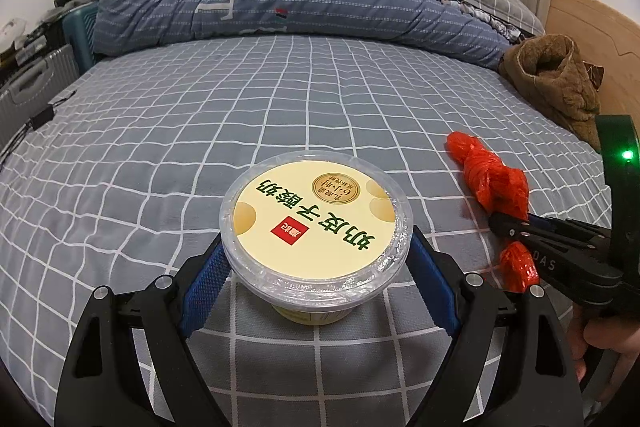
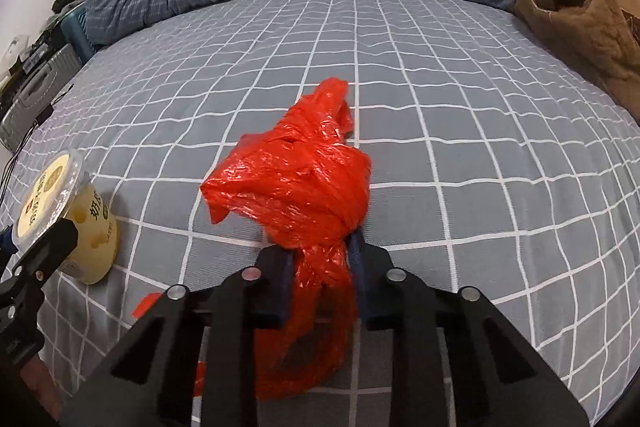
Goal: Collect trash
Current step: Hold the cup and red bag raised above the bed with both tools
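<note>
A: As the red plastic bag (image 2: 296, 183) lies bunched on the checked bed sheet (image 2: 460, 131), we see the right gripper (image 2: 322, 259) with its jaws pinched on the bag's twisted neck.

B: We note the left gripper (image 1: 316, 267) with jaws wide, their blue pads hugging the sides of the yoghurt tub (image 1: 316, 223), which stands upright just beside the bag.

A: We judge collection barely begun: both items are grasped but neither looks lifted.

B: We see no bin; carrying both away remains.
</note>
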The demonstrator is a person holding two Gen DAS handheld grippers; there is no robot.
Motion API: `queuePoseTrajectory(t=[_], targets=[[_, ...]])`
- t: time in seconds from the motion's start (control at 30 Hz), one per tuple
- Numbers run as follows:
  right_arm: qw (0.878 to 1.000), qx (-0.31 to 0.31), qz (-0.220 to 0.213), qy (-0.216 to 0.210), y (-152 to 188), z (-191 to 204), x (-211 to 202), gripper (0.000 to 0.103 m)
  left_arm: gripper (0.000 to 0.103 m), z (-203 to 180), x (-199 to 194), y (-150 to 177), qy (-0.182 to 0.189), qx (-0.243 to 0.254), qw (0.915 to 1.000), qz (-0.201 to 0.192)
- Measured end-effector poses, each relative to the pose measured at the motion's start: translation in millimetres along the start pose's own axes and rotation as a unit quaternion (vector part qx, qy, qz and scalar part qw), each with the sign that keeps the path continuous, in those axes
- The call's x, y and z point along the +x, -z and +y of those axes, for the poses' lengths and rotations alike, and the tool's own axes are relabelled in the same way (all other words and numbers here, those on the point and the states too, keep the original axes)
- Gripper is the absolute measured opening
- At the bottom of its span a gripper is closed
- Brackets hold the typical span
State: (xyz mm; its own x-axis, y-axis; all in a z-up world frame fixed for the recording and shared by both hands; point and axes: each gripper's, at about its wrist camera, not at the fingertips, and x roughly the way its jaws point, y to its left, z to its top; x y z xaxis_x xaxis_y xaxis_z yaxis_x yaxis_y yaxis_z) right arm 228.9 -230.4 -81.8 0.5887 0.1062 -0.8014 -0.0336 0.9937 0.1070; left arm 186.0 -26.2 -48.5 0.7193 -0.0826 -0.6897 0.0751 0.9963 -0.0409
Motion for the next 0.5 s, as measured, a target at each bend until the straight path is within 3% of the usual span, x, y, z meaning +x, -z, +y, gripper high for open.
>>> queuePoseTrajectory(t=[0.5], targets=[[0.999,-0.017,-0.035,0.011,3,13,-37,0.022,0.080,5,-7,-1,0.001,-0.002,1.0000,-0.003]])
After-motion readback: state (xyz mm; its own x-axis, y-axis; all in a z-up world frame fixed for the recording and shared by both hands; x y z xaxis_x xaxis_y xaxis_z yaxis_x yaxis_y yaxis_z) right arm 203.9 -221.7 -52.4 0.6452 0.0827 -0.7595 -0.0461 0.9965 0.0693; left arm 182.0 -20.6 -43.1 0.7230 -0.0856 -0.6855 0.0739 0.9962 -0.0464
